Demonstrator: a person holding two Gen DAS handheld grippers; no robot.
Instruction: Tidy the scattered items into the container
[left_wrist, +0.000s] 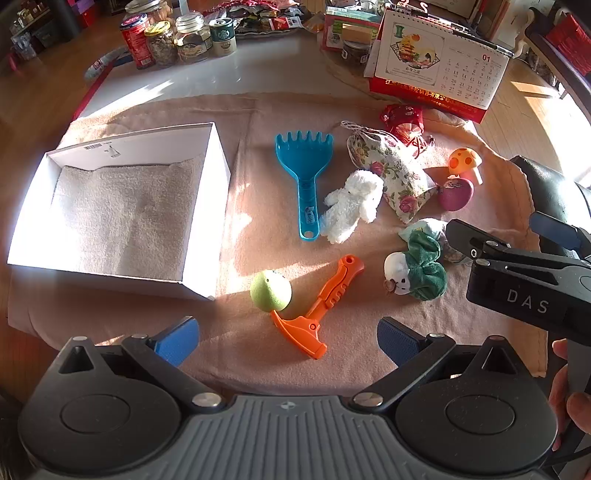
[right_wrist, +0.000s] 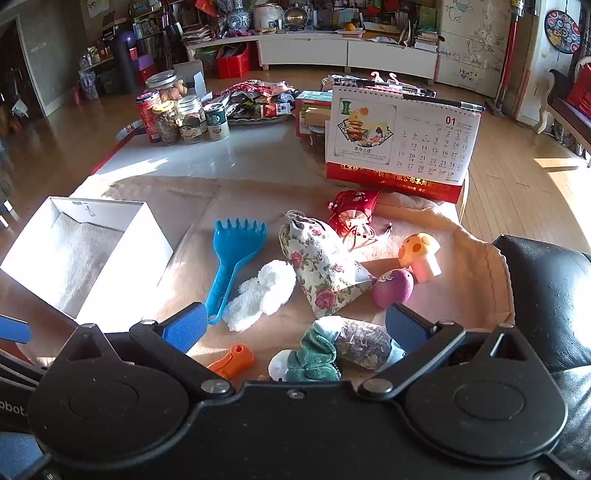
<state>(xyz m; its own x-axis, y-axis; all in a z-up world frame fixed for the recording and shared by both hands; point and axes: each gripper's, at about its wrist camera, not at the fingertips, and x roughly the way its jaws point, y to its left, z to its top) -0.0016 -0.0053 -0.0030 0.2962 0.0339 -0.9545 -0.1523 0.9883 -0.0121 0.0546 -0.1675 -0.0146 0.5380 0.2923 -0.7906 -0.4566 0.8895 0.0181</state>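
Through my left wrist camera, my left gripper (left_wrist: 288, 341) hangs over the pink cloth (left_wrist: 258, 236) with its blue pads spread as wide as they go and nothing between them. Just ahead lie a green ball (left_wrist: 270, 290) touching an orange toy hammer (left_wrist: 318, 308). The white box (left_wrist: 207, 206), lined with a towel, sits to the left with no toy inside. Further out lie a blue toy rake (left_wrist: 304, 177), a white plush animal (left_wrist: 352, 205), a floral drawstring pouch (left_wrist: 391, 173), a red pouch (left_wrist: 402, 122), an orange mushroom toy (left_wrist: 465, 160) and a purple egg (left_wrist: 456, 194). At the right my right gripper (left_wrist: 513, 236) reaches in above a green scrunchie (left_wrist: 424, 266) with a small white doll head beside it.

Through my right wrist camera, my right gripper (right_wrist: 295, 326) also stands fully open and holds nothing. Between its pads, lower down on the cloth, lie the green scrunchie (right_wrist: 314, 356) and a clear sachet of dried herbs (right_wrist: 364, 343). The floral pouch (right_wrist: 321, 266), plush animal (right_wrist: 262, 291) and rake (right_wrist: 232, 254) lie beyond, the box (right_wrist: 155, 240) at left, and a desk calendar (right_wrist: 402, 140) stands behind.
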